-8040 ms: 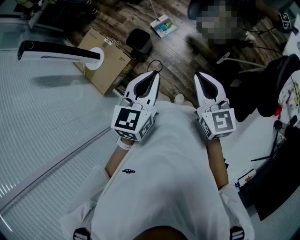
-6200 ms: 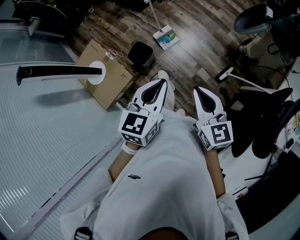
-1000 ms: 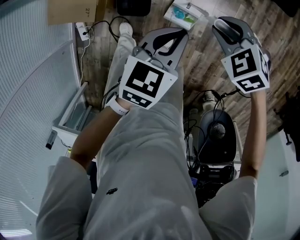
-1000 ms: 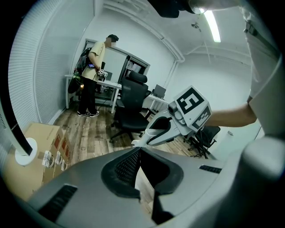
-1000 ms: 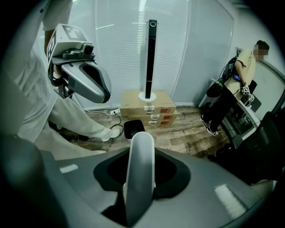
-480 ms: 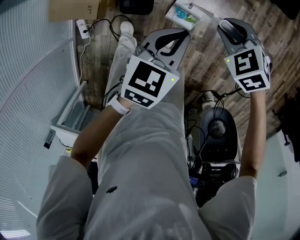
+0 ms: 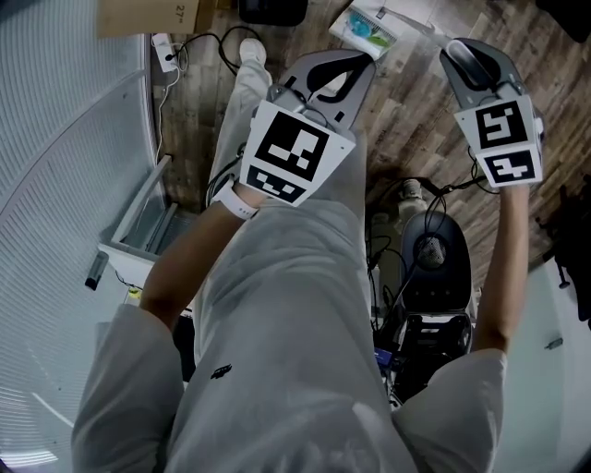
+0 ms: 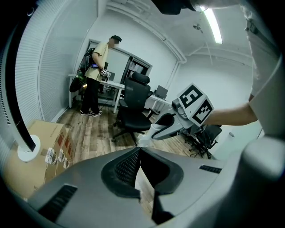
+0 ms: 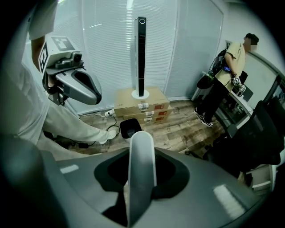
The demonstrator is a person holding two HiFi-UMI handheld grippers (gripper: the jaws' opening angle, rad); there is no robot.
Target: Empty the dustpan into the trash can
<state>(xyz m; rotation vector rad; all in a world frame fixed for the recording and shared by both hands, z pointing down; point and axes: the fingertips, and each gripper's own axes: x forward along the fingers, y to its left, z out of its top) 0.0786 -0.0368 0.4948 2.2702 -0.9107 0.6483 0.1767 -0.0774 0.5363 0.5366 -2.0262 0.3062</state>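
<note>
Currently: dustpan handle being gripped, trash can close by

The pale dustpan handle point(image 9: 141, 164) is being clasped by the right gripper point(image 7: 462, 54). Its jaws have just been closing and are being pressed partway open against the handle's sides. The dustpan point(image 7: 367, 25), with something teal showing in it, is being held low over the wood floor point(image 7: 416, 139). It is near the black trash can point(image 7: 272, 9) but to its right, not above it. The left gripper point(image 7: 360, 65) is being held fully closed and empty above the person's trouser leg point(image 7: 286, 305).
</note>
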